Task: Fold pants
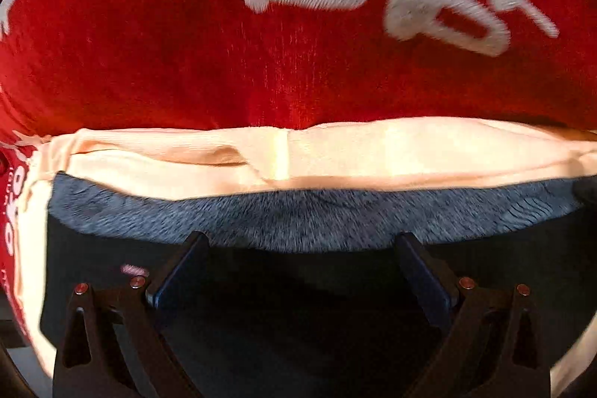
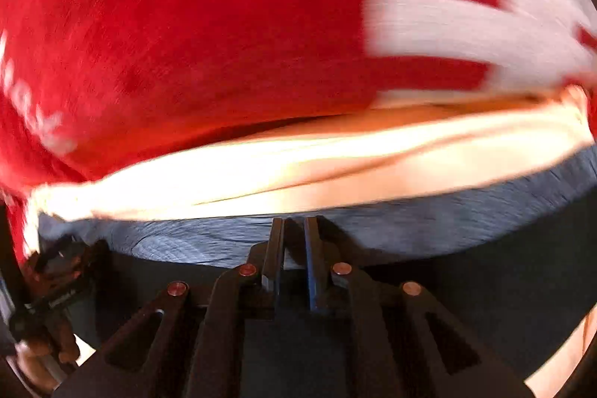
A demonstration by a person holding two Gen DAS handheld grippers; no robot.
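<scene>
The pants (image 1: 317, 215), dark grey with a fuzzy nap, lie right under both cameras on a cream sheet (image 1: 373, 155) that covers part of a red cloth (image 1: 149, 43) printed with white characters. In the left wrist view the left gripper (image 1: 302, 241) sits low over the pants with its jaws wide apart and nothing between them; its fingertips reach the pants' far edge, which runs left to right just short of the cream band. That placing reads as a gripper lined up to bite the edge, or just let go of it; which of the two cannot be told. In the right wrist view the right gripper (image 2: 294, 226) has its jaws drawn narrow, nearly together, with the tips at the far edge of the pants (image 2: 410, 222). A fold of grey cloth seems to lie between them, but blur makes it uncertain whether they really hold it. At the left of that view another dark tool (image 2: 56, 271) shows, likely the left gripper, so the two probably work the same edge side by side. Beyond the edge the sheet and red cloth lie flat and bare, giving open room to carry the edge away; the near side is hidden under the grippers. The sheet's own folds could be caught with the pants.
</scene>
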